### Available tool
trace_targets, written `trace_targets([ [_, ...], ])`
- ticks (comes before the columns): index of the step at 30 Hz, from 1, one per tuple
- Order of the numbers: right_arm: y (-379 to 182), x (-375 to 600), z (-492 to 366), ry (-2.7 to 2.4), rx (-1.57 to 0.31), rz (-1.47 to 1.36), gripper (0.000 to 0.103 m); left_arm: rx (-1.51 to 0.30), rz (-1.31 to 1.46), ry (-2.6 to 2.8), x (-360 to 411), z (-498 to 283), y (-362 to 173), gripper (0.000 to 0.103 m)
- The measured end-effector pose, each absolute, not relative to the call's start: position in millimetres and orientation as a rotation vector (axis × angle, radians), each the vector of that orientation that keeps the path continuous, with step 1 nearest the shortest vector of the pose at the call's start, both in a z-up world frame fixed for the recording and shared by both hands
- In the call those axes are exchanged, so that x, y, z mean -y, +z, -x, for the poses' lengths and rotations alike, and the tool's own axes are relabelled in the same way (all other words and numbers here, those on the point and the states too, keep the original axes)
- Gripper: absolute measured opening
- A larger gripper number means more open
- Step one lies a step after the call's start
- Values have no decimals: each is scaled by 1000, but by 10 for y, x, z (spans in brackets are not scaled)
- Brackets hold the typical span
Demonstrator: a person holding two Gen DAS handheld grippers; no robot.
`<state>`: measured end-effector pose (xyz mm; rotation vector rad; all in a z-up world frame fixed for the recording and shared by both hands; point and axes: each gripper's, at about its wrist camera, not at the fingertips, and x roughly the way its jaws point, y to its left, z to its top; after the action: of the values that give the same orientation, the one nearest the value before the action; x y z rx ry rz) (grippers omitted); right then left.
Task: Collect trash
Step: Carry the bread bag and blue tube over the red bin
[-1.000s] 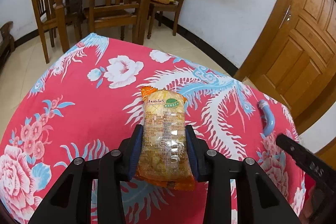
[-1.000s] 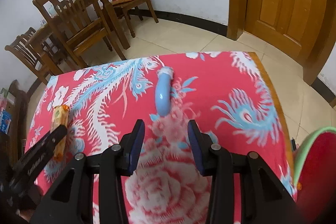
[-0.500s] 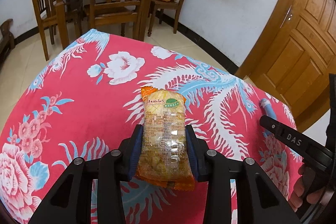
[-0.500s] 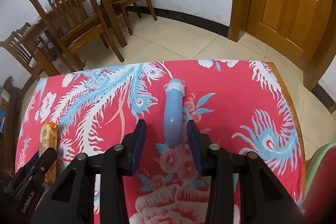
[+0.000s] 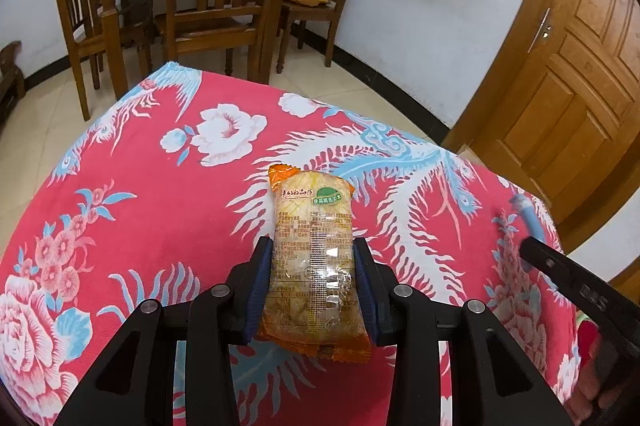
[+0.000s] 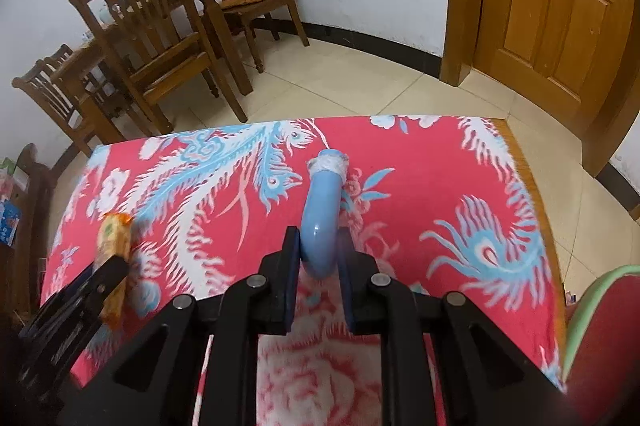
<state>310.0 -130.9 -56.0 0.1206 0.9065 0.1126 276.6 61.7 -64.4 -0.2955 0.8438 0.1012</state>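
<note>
Left gripper [image 5: 313, 272] clamps orange snack packet [image 5: 314, 258]; right gripper [image 6: 319, 254] jaws flank curved blue tube [image 6: 322, 214].

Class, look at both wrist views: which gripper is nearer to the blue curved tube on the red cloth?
Right. The right gripper has the blue curved tube between its jaws. The left gripper is off to the tube's left, shut on the orange snack packet.

A sealed orange snack packet [image 5: 314, 258] lies lengthwise near the tablecloth's [image 5: 152, 194] near edge, while a curved blue tube [image 6: 322, 216], white-capped, lies toward its right edge.
</note>
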Motion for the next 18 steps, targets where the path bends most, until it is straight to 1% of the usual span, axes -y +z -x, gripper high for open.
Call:
trace_targets([
  [18, -44, 1668, -2120, 169, -811, -195, 20, -807, 253, 42, -366, -2664, -441, 40],
])
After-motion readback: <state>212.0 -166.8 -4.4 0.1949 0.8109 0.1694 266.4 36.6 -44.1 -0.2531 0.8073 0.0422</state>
